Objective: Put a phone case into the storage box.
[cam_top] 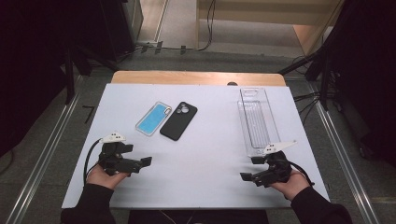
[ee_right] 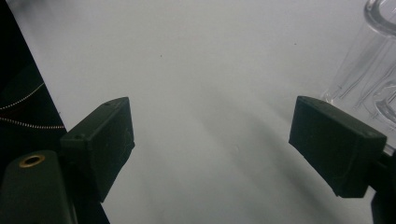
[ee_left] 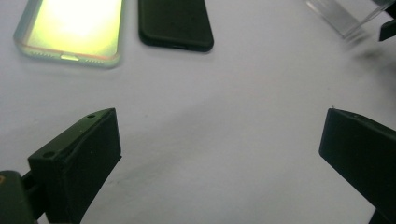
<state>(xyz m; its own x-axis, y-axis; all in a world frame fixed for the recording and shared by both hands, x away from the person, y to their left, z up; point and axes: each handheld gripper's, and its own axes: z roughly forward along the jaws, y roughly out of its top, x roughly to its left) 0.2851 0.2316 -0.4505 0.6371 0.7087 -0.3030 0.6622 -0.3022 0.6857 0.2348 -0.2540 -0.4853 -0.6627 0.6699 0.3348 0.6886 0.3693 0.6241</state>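
Observation:
A light blue phone case [cam_top: 153,118] and a black phone case [cam_top: 179,121] lie side by side on the white table [cam_top: 205,140], left of the middle. A clear plastic tray [cam_top: 258,121] lies lengthwise at the right. My left gripper [cam_top: 144,162] rests near the front left, open, with nothing between its jaws; ahead of it lie the blue case [ee_left: 72,29] and the black case [ee_left: 175,23]. My right gripper [cam_top: 246,177] sits at the front right, open and empty, just in front of the near end of the clear tray [ee_right: 369,70].
A strip of wooden tabletop [cam_top: 196,77] shows past the white surface's far edge. Metal rails [cam_top: 44,154] run along both sides on the floor. Cables [cam_top: 205,28] lie on the floor beyond the table. Dark equipment stands at both sides.

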